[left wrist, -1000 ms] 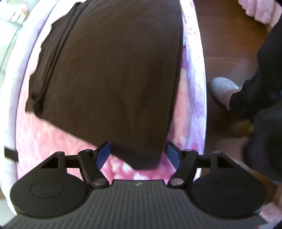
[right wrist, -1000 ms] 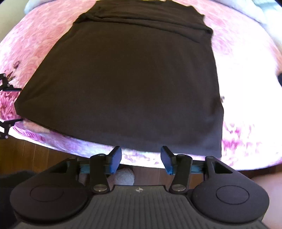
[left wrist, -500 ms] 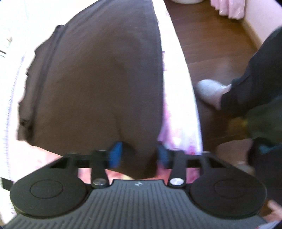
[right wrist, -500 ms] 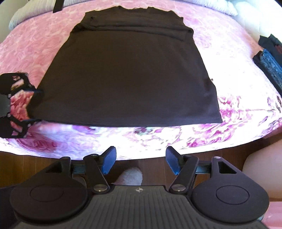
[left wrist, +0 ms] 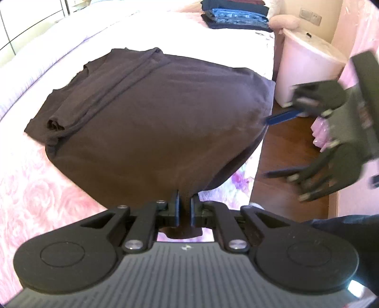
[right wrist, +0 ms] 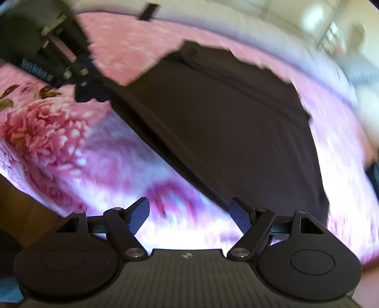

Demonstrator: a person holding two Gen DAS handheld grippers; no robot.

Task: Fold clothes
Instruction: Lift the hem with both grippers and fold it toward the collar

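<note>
One brown garment (folded stack behind), two grippers.

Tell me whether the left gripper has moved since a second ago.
Yes. The left gripper, now closing on the brown garment's corner, has lifted it off the pink bedspread it lay flat on before.

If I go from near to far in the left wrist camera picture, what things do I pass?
Left gripper pinching the hem, then the dark brown folded garment on the pink flowered bedspread, then the stack of folded blue and dark clothes at the bed's far end.
</note>
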